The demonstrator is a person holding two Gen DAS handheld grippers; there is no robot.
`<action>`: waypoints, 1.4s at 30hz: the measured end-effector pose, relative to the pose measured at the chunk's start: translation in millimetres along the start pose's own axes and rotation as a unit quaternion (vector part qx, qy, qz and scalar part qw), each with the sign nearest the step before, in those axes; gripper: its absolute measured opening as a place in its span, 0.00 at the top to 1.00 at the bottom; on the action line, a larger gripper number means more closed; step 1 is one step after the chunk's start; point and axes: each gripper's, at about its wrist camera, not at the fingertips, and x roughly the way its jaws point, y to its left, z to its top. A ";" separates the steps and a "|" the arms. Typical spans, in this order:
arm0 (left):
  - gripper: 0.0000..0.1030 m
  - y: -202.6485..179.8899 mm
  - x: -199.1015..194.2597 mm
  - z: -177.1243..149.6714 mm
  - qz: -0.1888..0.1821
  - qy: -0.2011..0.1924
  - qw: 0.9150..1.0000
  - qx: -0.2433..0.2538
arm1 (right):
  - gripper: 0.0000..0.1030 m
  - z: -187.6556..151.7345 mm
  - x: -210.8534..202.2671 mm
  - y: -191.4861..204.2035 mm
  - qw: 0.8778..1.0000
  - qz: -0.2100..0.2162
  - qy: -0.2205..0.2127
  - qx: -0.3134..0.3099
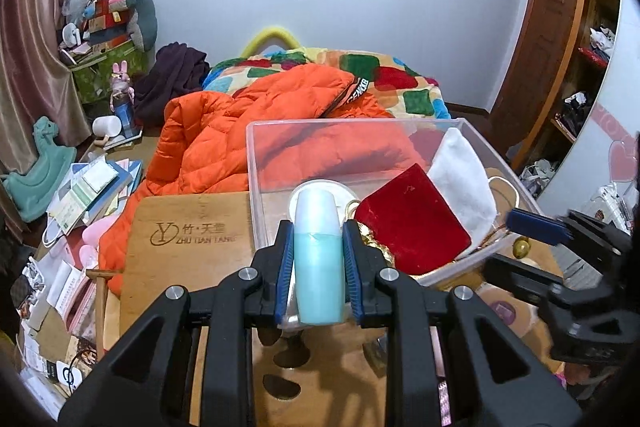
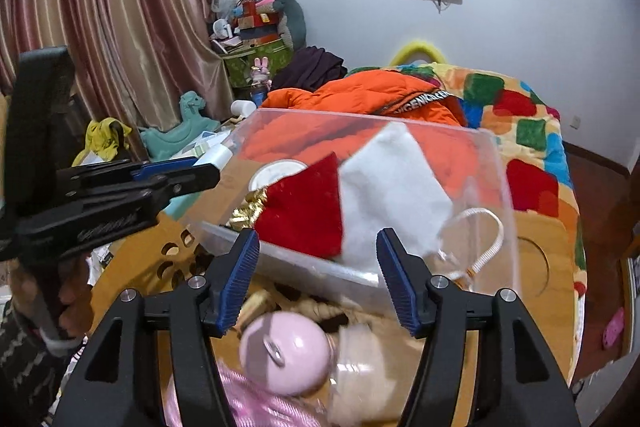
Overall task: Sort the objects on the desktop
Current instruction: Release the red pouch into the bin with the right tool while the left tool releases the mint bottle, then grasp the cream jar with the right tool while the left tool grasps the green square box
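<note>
Left jaws tight round teal bottle (image 1: 319, 259) — base hidden; right jaws empty

**Black grippers with blue ribbed pads**

Both the left gripper (image 1: 318, 259) and the right gripper (image 2: 318, 281) are showing angular black frames with triangular cut-outs, silver round screw heads sitting at the linkage joints, and blue ribbed pads (image 2: 240, 277) lining the inner finger faces.

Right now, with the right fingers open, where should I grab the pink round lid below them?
Take the pink lid across its domed sides, coming from above. Its small top loop looks too slight to pinch, and the right gripper already stands open just above it.
</note>
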 end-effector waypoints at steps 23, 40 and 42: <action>0.81 -15.1 -32.1 -31.0 -0.031 -0.003 0.999 0.014 | 0.40 -65.7 -41.5 -33.3 0.997 -0.047 -0.002 0.066; 0.66 -36.1 4.1 -72.1 -0.054 0.069 0.995 0.043 | 0.26 -86.2 -14.4 -46.2 0.994 -0.029 0.023 0.105; 0.66 -37.5 5.3 -72.2 -0.055 0.066 0.995 0.044 | 0.26 -87.4 -10.3 -48.9 0.993 -0.022 0.025 0.116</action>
